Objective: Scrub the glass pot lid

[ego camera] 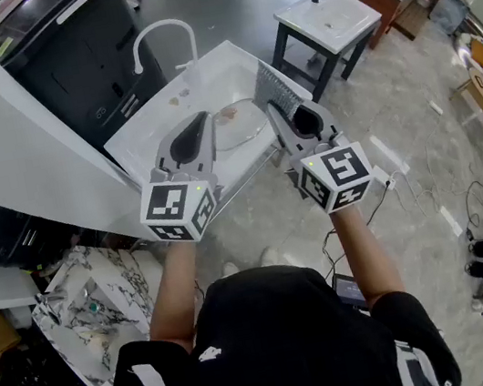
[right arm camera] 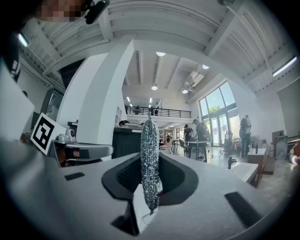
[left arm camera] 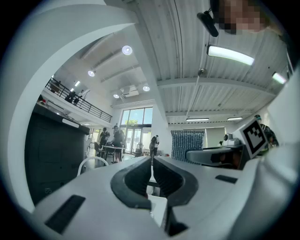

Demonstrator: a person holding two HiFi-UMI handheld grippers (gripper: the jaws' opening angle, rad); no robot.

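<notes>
- Big bright hall all around me, with a shiny grey floor (ego camera: pixel 412 111), tall windows (left arm camera: pixel 136 123) and people at a table far off.
- Right under my two grippers is a white sink (ego camera: pixel 156 128) with a curved white tap (ego camera: pixel 158 25).
- The round clear glass pot lid (ego camera: pixel 238 121) lies flat in that sink, and I don't think either gripper is touching it.
- My left gripper (left arm camera: pixel 151 160) is pressed together with nothing in it, so nothing holds the lid down.
- My right gripper (right arm camera: pixel 151 157) pinches a shiny silver mesh scrubbing cloth (right arm camera: pixel 150 140) that stands up thin between its jaws.
- I think the lid could slide or spin when I rub it, because smooth glass is slippery.
- It could bang on the sink wall and crack if I push too hard.
- The cloth might slip out if it snags on the lid.
- Both grippers point out at the room, so only my head view shows the lid.
- A second white sink on dark legs (ego camera: pixel 331 19) stands further back.
</notes>
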